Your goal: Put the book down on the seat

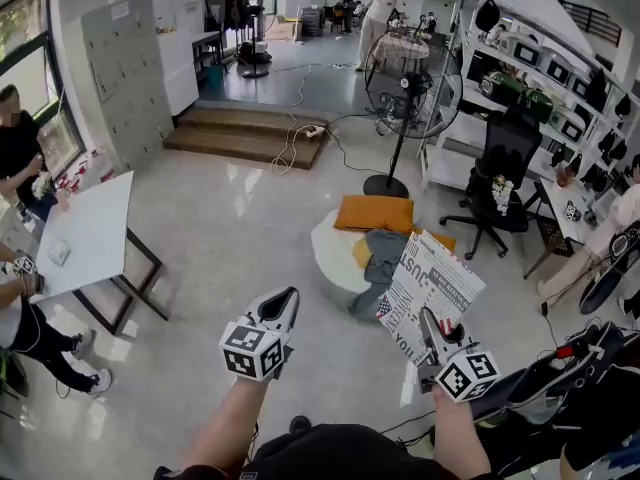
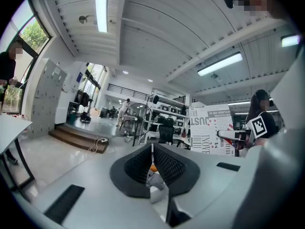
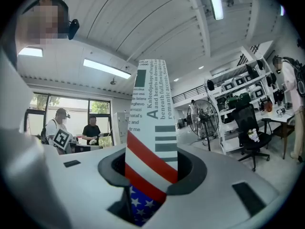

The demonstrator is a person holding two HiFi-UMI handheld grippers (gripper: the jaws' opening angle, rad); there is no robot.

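The book (image 1: 432,286) has a white cover with large black lettering and a stars-and-stripes corner. My right gripper (image 1: 432,326) is shut on its lower edge and holds it upright in the air at the right. In the right gripper view the book (image 3: 151,128) rises from between the jaws (image 3: 151,175). The seat (image 1: 330,244) is a low white round pouffe on the floor just beyond the book, with an orange cushion (image 1: 375,212) and a grey cloth (image 1: 383,258) on it. My left gripper (image 1: 283,304) hovers left of the book, shut and empty (image 2: 152,163).
A standing fan (image 1: 405,83) and a black office chair (image 1: 505,183) stand behind the seat. Shelving (image 1: 540,78) lines the right wall. A white table (image 1: 90,233) with seated people is at the left. Wooden steps (image 1: 245,133) and a floor cable (image 1: 300,133) lie further back.
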